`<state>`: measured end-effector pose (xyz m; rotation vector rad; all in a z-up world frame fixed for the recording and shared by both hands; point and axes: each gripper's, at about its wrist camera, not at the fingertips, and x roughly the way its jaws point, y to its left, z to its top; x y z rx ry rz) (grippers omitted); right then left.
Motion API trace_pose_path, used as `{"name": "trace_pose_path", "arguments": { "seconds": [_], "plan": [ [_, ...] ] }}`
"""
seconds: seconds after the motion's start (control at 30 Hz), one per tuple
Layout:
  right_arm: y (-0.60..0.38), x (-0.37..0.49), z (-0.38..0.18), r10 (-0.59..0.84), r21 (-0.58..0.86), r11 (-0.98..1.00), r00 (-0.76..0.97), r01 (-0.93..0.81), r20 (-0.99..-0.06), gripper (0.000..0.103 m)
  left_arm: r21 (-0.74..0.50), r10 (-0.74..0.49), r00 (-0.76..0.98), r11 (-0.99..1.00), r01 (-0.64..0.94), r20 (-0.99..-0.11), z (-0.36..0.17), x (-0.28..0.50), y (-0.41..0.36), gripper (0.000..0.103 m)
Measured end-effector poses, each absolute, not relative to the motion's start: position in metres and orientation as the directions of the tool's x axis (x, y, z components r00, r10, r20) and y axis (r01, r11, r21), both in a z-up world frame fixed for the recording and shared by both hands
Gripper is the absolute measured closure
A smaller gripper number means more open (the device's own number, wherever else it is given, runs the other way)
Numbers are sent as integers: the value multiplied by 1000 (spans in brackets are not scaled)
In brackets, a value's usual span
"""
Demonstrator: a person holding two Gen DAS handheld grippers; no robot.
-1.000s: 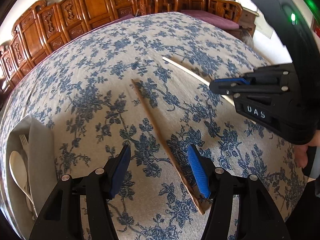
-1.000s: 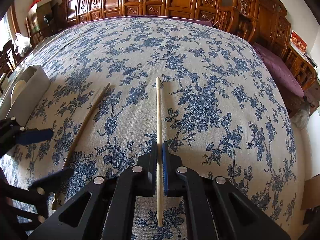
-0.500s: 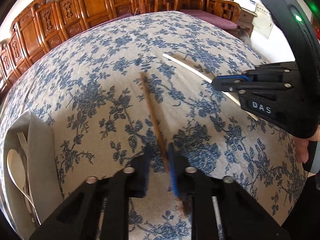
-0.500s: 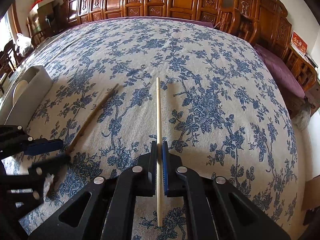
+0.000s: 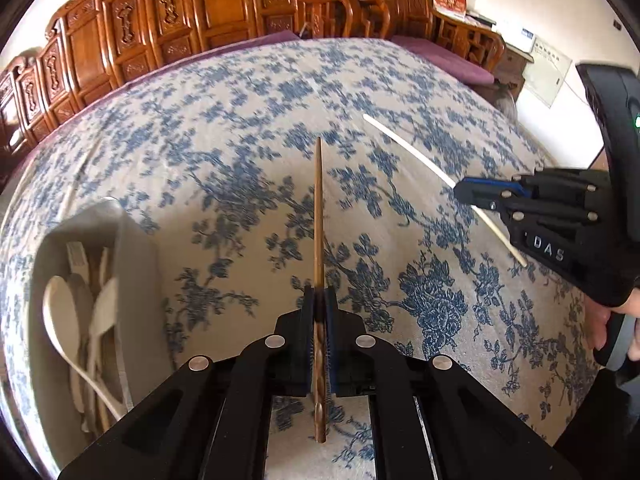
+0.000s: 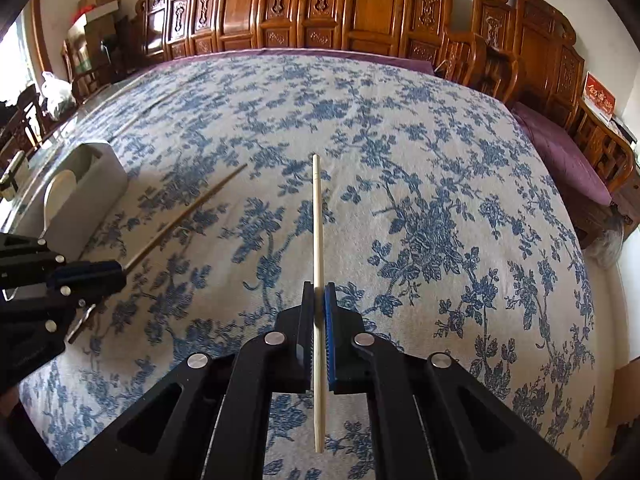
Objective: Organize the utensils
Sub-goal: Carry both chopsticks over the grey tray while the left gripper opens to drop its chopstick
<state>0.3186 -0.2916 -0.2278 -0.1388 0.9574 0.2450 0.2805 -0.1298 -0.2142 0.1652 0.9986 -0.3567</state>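
My left gripper [image 5: 319, 312] is shut on a dark brown wooden chopstick [image 5: 318, 216], held lengthwise and pointing away above the cloth. It also shows at the left of the right wrist view [image 6: 188, 216]. My right gripper [image 6: 319, 312] is shut on a pale wooden chopstick [image 6: 317, 220], also pointing away. That gripper [image 5: 460, 192] and pale chopstick [image 5: 408, 148] show at the right of the left wrist view. A grey utensil holder [image 5: 132, 280] at the left holds a white spoon [image 5: 60, 312] and a fork [image 5: 76, 254].
The table wears a blue floral cloth [image 6: 420, 200]. Carved wooden chairs [image 6: 360, 8] ring the far side, with a purple cushioned bench [image 6: 560, 152] at the right. The utensil holder [image 6: 96, 184] stands near the table's left edge.
My left gripper closed on the brown chopstick and lifted it off the cloth, swinging left toward the utensil holder. My right gripper kept its hold on the pale chopstick.
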Motion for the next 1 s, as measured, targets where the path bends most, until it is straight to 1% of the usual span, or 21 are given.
{"name": "trace_pose_path", "arguments": {
  "seconds": [0.33, 0.6, 1.0],
  "plan": [
    [-273, 304, -208, 187, -1, 952, 587, -305, -788, 97, -29, -226, 542, 937, 348, -809, -177, 267, -102, 99],
    [-244, 289, -188, 230, -13, 932, 616, -363, -753, 97, -34, -202, 579, 957, 288, -790, -152, 257, -60, 99],
    [-207, 271, -176, 269, -41, 900, 625, -434, -733, 97, -12, -114, 599, 985, 171, -793, -146, 242, 11, 99]
  ]
}}
